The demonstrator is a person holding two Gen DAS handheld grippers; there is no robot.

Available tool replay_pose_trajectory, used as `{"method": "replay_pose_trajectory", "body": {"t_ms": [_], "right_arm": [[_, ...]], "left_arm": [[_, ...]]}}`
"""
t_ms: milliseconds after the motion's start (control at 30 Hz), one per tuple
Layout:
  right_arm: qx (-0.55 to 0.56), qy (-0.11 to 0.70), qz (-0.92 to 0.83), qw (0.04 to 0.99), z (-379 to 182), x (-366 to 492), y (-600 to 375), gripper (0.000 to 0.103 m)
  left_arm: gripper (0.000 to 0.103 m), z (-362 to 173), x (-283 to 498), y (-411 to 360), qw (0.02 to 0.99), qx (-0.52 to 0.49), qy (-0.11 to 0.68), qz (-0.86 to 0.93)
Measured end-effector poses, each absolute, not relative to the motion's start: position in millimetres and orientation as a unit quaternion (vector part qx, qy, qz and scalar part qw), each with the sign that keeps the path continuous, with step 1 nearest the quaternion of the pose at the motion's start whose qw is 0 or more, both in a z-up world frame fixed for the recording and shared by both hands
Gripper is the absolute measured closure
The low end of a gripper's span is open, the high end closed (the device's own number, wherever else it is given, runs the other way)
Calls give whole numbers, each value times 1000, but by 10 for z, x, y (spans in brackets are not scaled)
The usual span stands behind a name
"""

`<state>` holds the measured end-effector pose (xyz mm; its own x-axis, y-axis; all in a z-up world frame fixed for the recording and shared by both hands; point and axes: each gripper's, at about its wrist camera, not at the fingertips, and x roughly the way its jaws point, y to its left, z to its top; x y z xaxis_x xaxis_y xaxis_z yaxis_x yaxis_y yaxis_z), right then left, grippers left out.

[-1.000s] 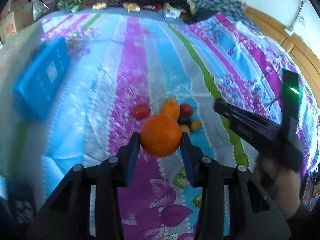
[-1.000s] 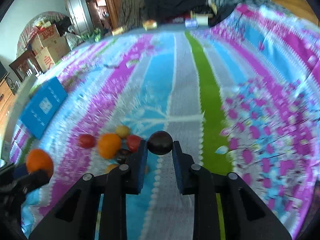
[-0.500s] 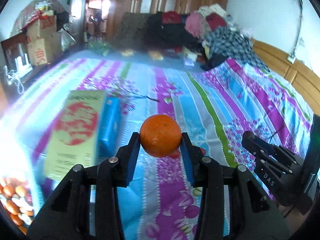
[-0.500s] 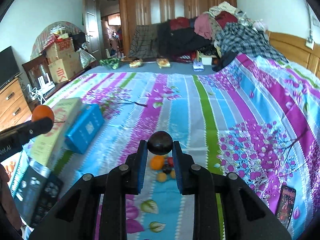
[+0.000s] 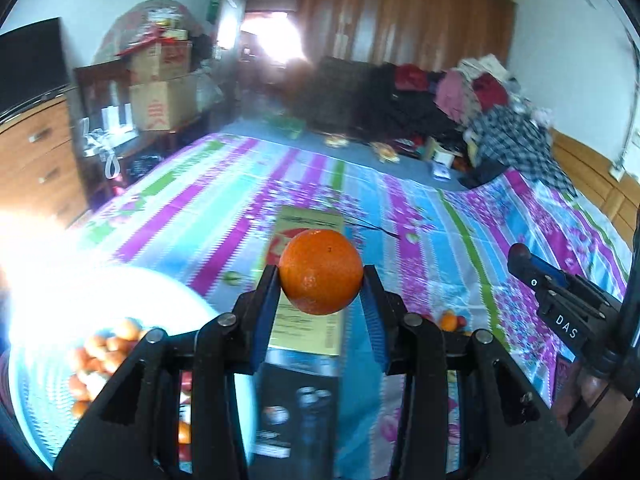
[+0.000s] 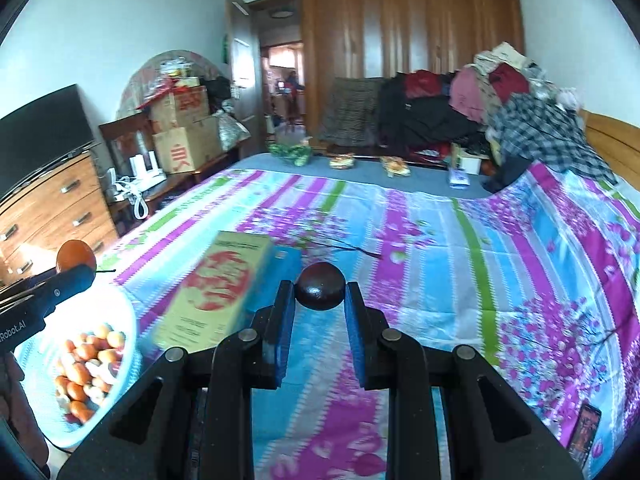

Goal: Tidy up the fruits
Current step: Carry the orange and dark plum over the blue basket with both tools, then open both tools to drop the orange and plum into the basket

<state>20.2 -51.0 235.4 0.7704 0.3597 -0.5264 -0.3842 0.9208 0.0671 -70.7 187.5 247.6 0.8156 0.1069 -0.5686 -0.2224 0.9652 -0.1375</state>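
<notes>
A bedroom: a tall wooden wardrobe (image 6: 408, 40) fills the far wall, with a heap of clothes (image 6: 480, 108) piled at the far end of a wide bed (image 6: 520, 248) under a sheet striped in blue, magenta and green with flower prints. Along the left wall stand a wooden chest of drawers (image 6: 48, 216) with a dark screen on it and stacked cardboard boxes (image 6: 184, 128).

On the bed near the left edge lies a yellow box (image 6: 220, 292) with a red print, touching a blue box (image 6: 284, 260) on its right side. Left of them sits a light blue basket (image 6: 124, 320), washed out by glare in the left wrist view, holding a pile of small orange and pale fruits (image 6: 86, 368). A few loose small fruits (image 5: 450, 321) lie on the sheet, seen past the left tool's right finger. A phone (image 6: 585, 432) lies near the right edge of the bed.

The left tongs (image 5: 320, 280) are clenched on an orange (image 5: 321, 272), held in the air above the yellow box. The right tongs (image 6: 319, 292) are clenched on a dark plum (image 6: 321, 286), held above the sheet just right of the blue box.
</notes>
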Motion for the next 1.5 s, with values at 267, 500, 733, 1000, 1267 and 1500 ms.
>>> {"method": "replay_pose_trajectory", "body": {"t_ms": [267, 500, 733, 1000, 1267, 1500], "right_arm": [[-46, 267, 258, 927, 2513, -15, 307, 75], [-65, 281, 310, 906, 2490, -139, 966, 75], [-84, 307, 351, 881, 2394, -235, 1520, 75], [-94, 365, 391, 840, 2115, -279, 2016, 75], [-103, 397, 399, 820, 1910, -308, 2170, 75], [-109, 402, 399, 817, 1884, -290, 2246, 75]], "left_arm": [[62, 2514, -1048, 2506, 939, -125, 281, 157], [62, 2445, -1321, 3009, 924, -154, 282, 206], [62, 2398, -1518, 3379, 913, -171, 283, 238], [62, 2094, -1531, 3610, 893, -182, 332, 245], [62, 1859, -1611, 3834, 875, -199, 365, 249], [62, 1817, -1628, 3949, 870, -206, 371, 250]]}}
